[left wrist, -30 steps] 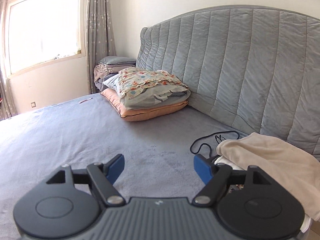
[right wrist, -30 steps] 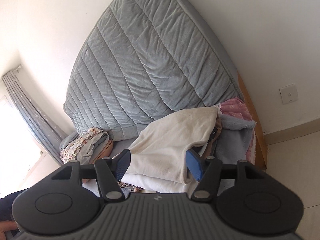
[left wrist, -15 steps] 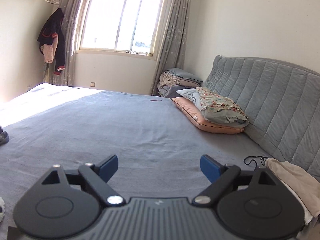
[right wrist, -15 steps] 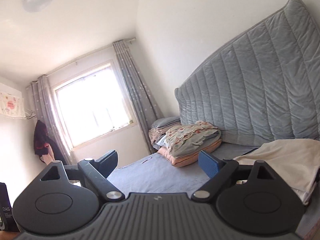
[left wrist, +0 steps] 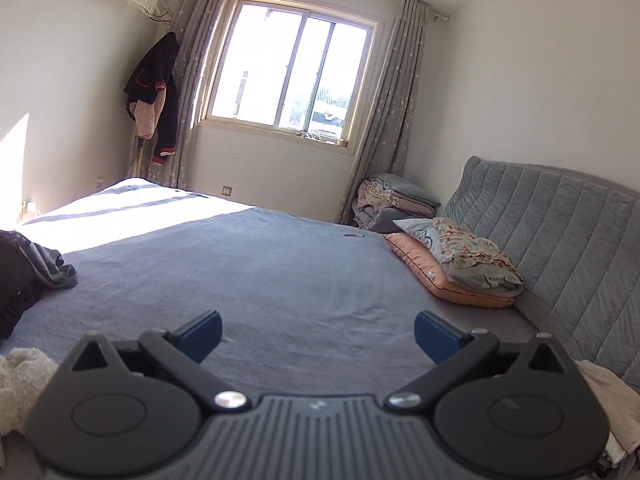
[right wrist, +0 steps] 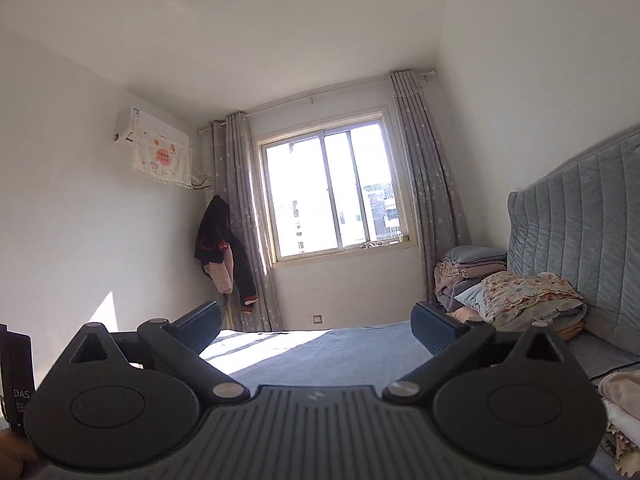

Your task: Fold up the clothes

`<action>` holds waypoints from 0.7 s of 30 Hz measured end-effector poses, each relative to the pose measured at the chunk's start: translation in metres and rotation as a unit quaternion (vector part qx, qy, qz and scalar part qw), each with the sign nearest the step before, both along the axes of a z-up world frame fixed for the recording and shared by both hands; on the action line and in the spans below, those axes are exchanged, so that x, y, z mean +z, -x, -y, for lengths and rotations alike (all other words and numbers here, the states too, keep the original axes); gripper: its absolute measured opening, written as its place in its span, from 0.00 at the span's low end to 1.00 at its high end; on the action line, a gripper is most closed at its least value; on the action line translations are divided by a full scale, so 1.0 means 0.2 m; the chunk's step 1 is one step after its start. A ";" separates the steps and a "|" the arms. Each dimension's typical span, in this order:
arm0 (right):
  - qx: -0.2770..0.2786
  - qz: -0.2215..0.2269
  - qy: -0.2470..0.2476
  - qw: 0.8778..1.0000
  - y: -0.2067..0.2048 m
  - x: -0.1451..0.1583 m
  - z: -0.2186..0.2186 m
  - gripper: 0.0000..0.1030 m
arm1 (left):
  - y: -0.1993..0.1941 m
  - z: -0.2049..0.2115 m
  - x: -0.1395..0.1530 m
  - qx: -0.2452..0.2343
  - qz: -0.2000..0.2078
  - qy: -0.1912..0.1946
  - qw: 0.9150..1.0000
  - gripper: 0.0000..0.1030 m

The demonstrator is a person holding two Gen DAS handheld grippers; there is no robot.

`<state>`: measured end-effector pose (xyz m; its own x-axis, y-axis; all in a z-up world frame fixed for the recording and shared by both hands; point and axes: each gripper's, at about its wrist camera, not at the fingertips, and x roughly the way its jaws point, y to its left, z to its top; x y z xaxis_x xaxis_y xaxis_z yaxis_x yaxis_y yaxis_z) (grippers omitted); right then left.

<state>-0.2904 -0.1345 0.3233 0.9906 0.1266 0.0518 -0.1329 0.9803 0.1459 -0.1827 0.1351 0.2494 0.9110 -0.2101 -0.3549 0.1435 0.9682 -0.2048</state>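
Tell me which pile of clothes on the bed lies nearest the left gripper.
The beige pile at the headboard's near end, beside the left gripper; the dark heap lies farther off.

you're in a home bedroom: a wide bed with a blue-grey cover [left wrist: 280,280], a quilted grey padded headboard [left wrist: 568,248], stacked pillows [left wrist: 460,268], a curtained sliding window [left wrist: 292,76], and a wall air conditioner [right wrist: 136,126]

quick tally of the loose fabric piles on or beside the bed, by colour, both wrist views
Dark grey clothes, bed's left edge: 1
Fluffy white item, near left corner: 1
Beige and white clothes pile, near right: 1
Floral bedding on peach pillow, by the headboard: 1
Grey and mauve stack, under the window: 1
Total: 5
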 end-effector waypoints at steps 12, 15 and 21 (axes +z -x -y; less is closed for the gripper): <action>-0.064 -0.328 0.106 0.936 -0.92 -1.14 -0.04 1.00 | -0.57 0.02 -0.94 0.065 -0.131 -0.076 0.986 1.00; -0.068 -0.372 0.081 0.922 -1.09 -1.32 -0.03 1.00 | -0.68 0.02 -1.08 0.070 -0.142 -0.092 0.983 1.00; -0.079 -0.346 0.070 0.932 -1.31 -1.53 -0.05 1.00 | -0.86 0.05 -1.20 0.066 -0.135 -0.094 0.984 1.00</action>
<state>-0.0292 -0.1255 0.0164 0.7873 -0.0667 -0.6130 0.0936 0.9955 0.0118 -0.0102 0.1257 0.0089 0.7933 -0.0043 -0.6088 -0.0207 0.9992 -0.0341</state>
